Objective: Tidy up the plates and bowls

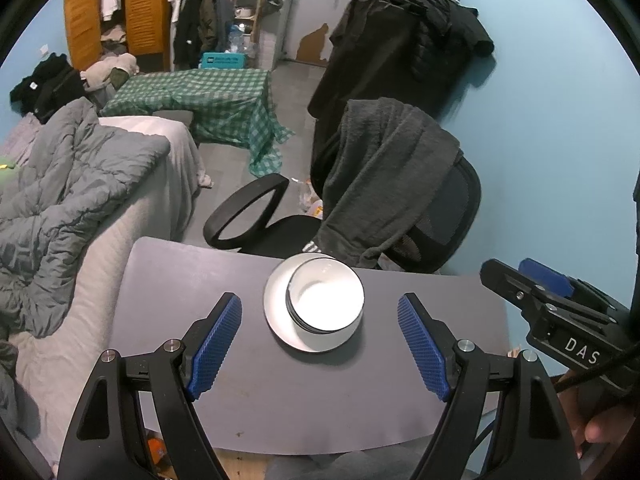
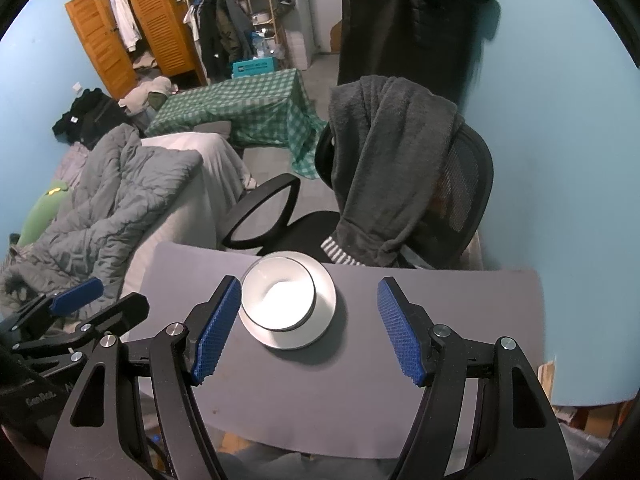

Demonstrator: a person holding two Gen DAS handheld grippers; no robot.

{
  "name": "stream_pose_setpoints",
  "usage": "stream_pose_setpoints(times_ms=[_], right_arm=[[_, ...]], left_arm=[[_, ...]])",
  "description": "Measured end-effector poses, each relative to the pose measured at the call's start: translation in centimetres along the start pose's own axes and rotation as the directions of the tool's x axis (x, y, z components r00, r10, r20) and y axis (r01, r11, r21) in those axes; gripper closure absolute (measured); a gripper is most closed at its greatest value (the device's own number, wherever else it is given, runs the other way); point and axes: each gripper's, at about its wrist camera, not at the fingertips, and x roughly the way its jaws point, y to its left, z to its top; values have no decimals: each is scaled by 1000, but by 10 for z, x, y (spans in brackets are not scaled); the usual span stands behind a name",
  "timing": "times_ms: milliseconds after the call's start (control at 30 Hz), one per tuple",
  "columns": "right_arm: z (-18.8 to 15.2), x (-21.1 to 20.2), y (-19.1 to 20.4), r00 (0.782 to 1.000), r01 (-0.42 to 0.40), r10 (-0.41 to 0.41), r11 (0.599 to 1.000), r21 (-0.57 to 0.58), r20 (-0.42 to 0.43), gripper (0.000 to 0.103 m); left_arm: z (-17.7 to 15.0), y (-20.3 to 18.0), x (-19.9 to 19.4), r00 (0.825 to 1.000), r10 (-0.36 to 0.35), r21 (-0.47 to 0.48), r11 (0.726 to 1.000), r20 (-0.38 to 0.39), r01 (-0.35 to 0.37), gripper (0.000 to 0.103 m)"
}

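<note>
The left gripper (image 1: 319, 344) is released: its 2 blue ribbed pads (image 1: 216, 346) stand wide apart with nothing between them touching either pad. The right gripper (image 2: 310, 330) is likewise released, jaws spread and empty.

Both grippers hover above the grey table (image 1: 200, 280), angled downward toward it. The white bowls (image 1: 326, 298) sit nested on a white plate (image 1: 276, 316); dark rim lines along the side suggest 2 or more bowls in the stack, though the exact count cannot be told. The stack sits off-centre on the plate.

Relative to the left gripper, the plate lies ahead of the fingertips, roughly centred between them and apart from both pads. Relative to the right gripper, the plate (image 2: 324, 308) lies ahead and toward the left finger, whose pad tip appears just beside the bowl rim (image 2: 280, 300).

Beyond the table stands a black office chair (image 1: 440, 216) draped with a grey garment (image 1: 384, 176).
</note>
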Motion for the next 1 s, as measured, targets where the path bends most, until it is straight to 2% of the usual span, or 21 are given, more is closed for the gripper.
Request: stream_pose_setpoints(times_ms=[267, 500, 867, 1000], right_arm=[[0, 0, 0, 1000, -1, 1, 1000, 1, 0, 33], [0, 0, 0, 1000, -1, 1, 1000, 2, 1, 33], [1, 0, 0, 1000, 0, 0, 1000, 1, -1, 33], [2, 1, 3, 1000, -2, 2, 1000, -3, -5, 33]], left_arm=[[2, 4, -5, 1000, 13, -3, 1000, 10, -13, 22], [1, -3, -8, 999, 36, 33, 999, 25, -37, 21], [2, -2, -10, 999, 34, 31, 999, 38, -35, 21], [1, -6, -10, 998, 42, 42, 998, 46, -44, 17]])
